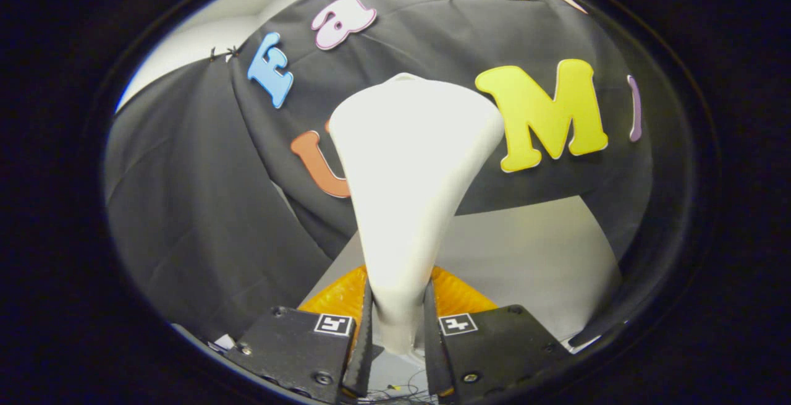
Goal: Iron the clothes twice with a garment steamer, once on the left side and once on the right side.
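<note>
The steamer (411, 188) looks like smooth white plastic with a soft, satiny sheen, and the hand-held gripper (398, 324) pinches its narrow neck between both fingers. The wall (185, 219) behind is matt black cloth, creased and seamed. The tabletop (525, 256) beyond the fingers is a smooth, matt grey sheet.

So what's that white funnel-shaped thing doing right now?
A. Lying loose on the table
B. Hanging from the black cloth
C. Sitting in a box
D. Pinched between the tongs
D: the steamer has its narrow neck squeezed between both fingers of the tongs, with its wide head flaring out ahead of them.
</note>
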Tool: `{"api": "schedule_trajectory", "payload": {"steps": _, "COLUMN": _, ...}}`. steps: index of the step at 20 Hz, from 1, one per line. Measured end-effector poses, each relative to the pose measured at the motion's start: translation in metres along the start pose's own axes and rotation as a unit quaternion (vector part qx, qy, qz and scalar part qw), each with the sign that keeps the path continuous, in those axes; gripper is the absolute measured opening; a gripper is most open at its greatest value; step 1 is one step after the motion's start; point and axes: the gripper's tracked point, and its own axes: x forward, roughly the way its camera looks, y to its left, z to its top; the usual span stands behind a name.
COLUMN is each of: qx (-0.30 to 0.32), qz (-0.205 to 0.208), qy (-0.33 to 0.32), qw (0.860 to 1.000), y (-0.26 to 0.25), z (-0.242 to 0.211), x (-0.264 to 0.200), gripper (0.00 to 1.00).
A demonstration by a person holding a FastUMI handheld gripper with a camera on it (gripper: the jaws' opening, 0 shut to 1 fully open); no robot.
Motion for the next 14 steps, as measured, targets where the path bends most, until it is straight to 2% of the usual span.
{"api": "schedule_trajectory", "payload": {"steps": 2, "qx": -0.015, "qz": -0.006, "qy": -0.047, "qw": 0.999, "y": -0.006, "z": 0.010, "x": -0.024, "gripper": 0.38}}
{"api": "schedule_trajectory", "payload": {"steps": 9, "qx": -0.031, "qz": -0.004, "qy": -0.097, "qw": 0.995, "y": -0.020, "z": 0.017, "x": -0.104, "gripper": 0.37}}
{"api": "schedule_trajectory", "payload": {"steps": 14, "qx": -0.016, "qz": 0.001, "qy": -0.130, "qw": 0.991, "y": -0.034, "z": 0.030, "x": -0.174, "gripper": 0.38}}
